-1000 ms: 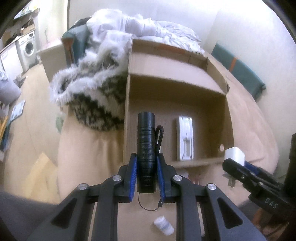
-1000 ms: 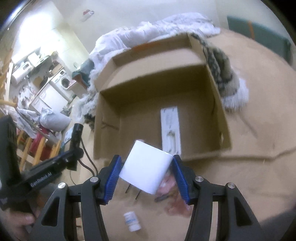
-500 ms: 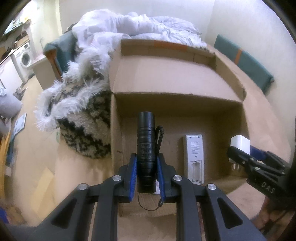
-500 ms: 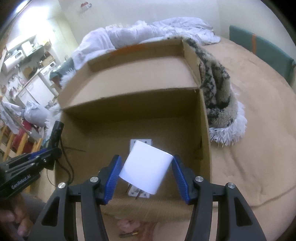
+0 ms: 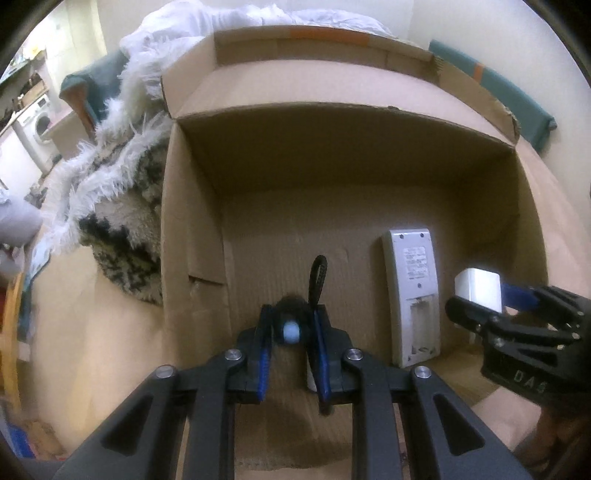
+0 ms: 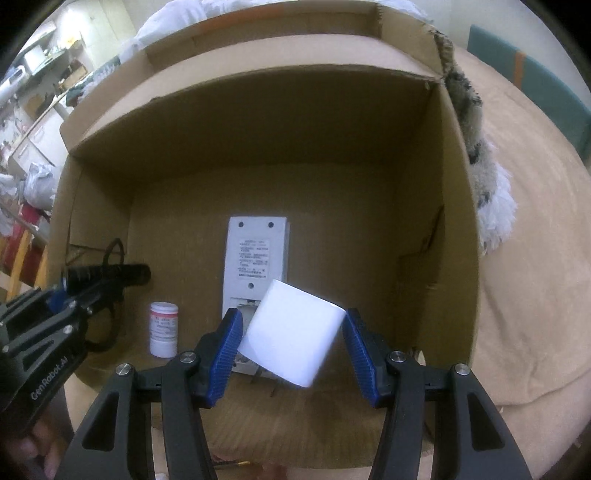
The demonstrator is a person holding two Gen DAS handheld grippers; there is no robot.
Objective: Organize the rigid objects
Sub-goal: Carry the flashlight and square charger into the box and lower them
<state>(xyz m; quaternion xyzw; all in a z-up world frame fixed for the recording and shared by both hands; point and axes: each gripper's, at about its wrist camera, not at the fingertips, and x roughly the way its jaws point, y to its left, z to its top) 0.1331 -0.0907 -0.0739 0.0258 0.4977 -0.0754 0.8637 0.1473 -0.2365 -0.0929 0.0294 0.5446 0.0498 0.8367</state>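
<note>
An open cardboard box (image 5: 192, 206) (image 6: 436, 155) fills both views. My left gripper (image 5: 291, 332) is shut on a black flashlight (image 5: 291, 325) (image 6: 107, 275), tipped nose-down inside the box near its left wall; its strap (image 5: 318, 275) stands up. My right gripper (image 6: 291, 332) is shut on a white charger plug (image 6: 291, 332) (image 5: 478, 288), held over the box's front right part. A white remote (image 5: 413, 291) (image 6: 256, 254) lies back-up on the box floor between them. A small white bottle (image 6: 163, 328) stands on the floor near the left gripper.
A furry black-and-white blanket (image 5: 122, 199) (image 6: 476, 147) lies against the box's outer side on the tan bedcover (image 6: 524, 280). White bedding (image 5: 192, 22) is piled behind the box. A washing machine (image 5: 37, 122) stands far left.
Both grippers have moved forward and down into the box. The flashlight has tipped from pointing forward to nose-down. The charger plug now hangs over the remote's near end.
</note>
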